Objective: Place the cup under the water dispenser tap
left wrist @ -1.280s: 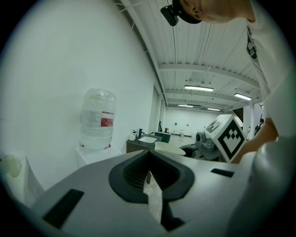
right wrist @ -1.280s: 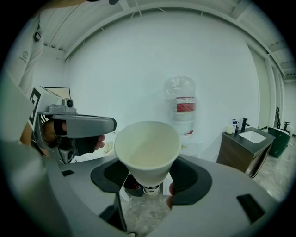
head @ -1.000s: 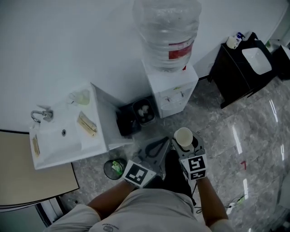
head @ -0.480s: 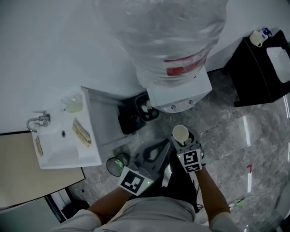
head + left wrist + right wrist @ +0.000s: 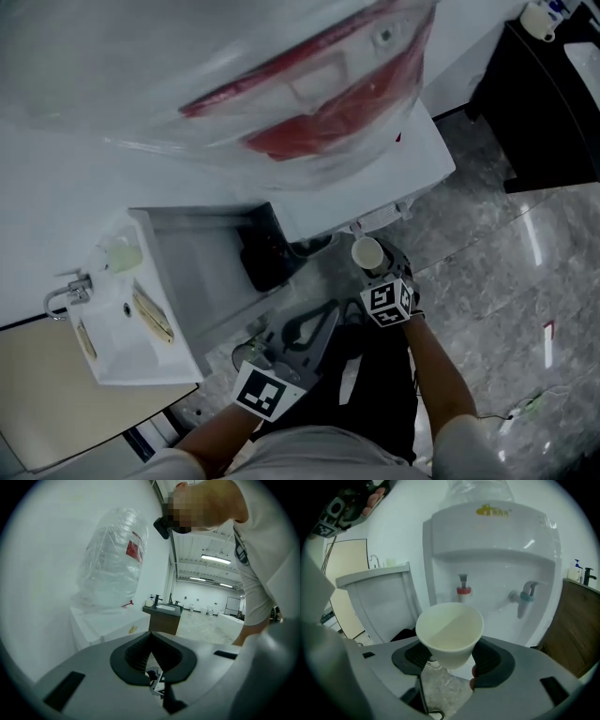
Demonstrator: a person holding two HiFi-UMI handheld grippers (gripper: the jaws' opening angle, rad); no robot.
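A white paper cup (image 5: 449,632) stands upright between the pads of my right gripper (image 5: 452,658), which is shut on it. The cup is just in front of the white water dispenser (image 5: 487,541), low and short of its red tap (image 5: 462,587); a blue tap (image 5: 526,595) is further right. In the head view the cup (image 5: 366,251) sits by the dispenser's front (image 5: 375,202), under the big water bottle (image 5: 234,75). My left gripper (image 5: 305,328) hangs lower left, shut and empty; its pads (image 5: 151,641) meet.
A white sink unit (image 5: 122,328) with a faucet (image 5: 61,298) stands left of the dispenser. A black bin (image 5: 267,253) sits between them. A dark cabinet (image 5: 553,103) is at the right. Grey marble floor (image 5: 506,281) lies around.
The view has closed in on the dispenser, so the bottle now fills the top. My right gripper has carried the cup down and forward to the dispenser's front. The left gripper has sunk too.
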